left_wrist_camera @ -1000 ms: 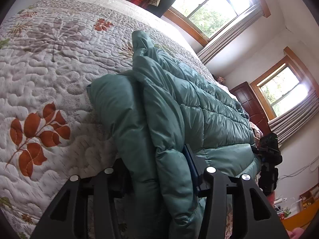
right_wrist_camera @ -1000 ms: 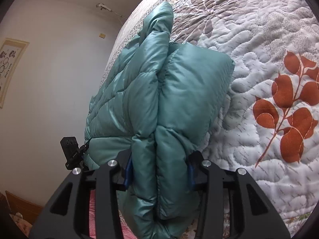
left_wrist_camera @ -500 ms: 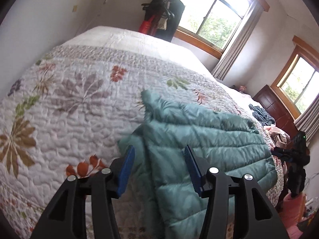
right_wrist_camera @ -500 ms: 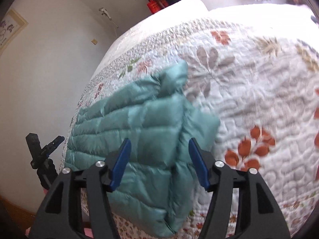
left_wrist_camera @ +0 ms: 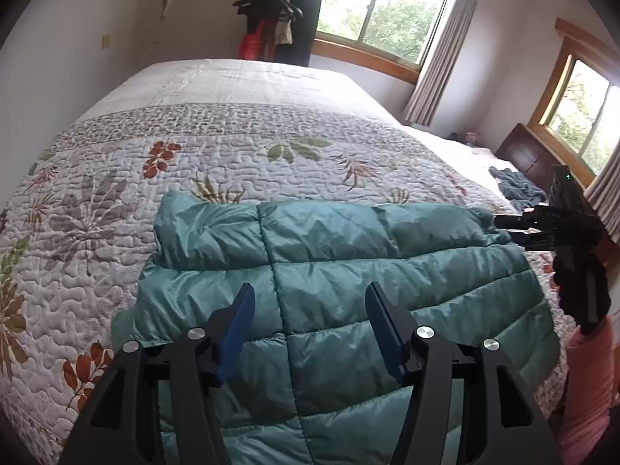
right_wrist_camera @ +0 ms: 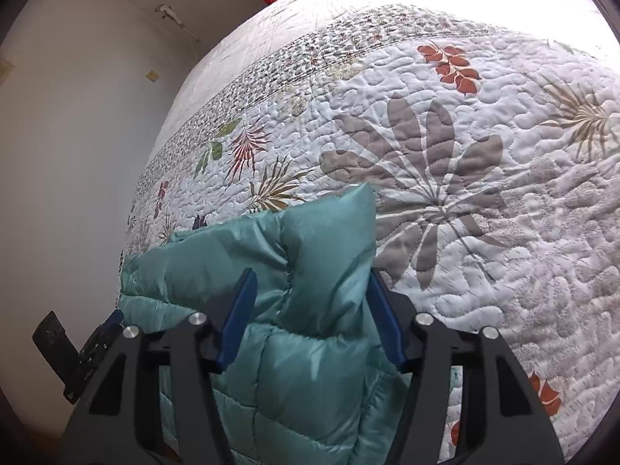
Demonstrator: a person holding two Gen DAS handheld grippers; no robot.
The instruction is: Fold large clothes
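Observation:
A teal puffer jacket (left_wrist_camera: 329,271) lies folded into a long band on the quilted bed (left_wrist_camera: 232,135). One thick fold runs along its far edge. My left gripper (left_wrist_camera: 310,294) hovers over the jacket's middle, open, with nothing between its blue pads. In the right wrist view the jacket's end (right_wrist_camera: 302,263) bulges up between the spread fingers of my right gripper (right_wrist_camera: 312,283), which is open and not clamped on it. A hand in a pink sleeve (left_wrist_camera: 589,387) holds the right gripper at the jacket's right end.
A grey-blue cloth heap (left_wrist_camera: 519,190) lies on the bed's far right, by a dark wooden dresser (left_wrist_camera: 531,155). Dark clothes hang on a rack (left_wrist_camera: 286,11) beside the window. A white wall (right_wrist_camera: 77,155) runs close along the bed's other side.
Both grippers were shut on the jacket's folded edge one second ago. They have let go and pulled back and up. The jacket now lies flat and folded on the quilt.

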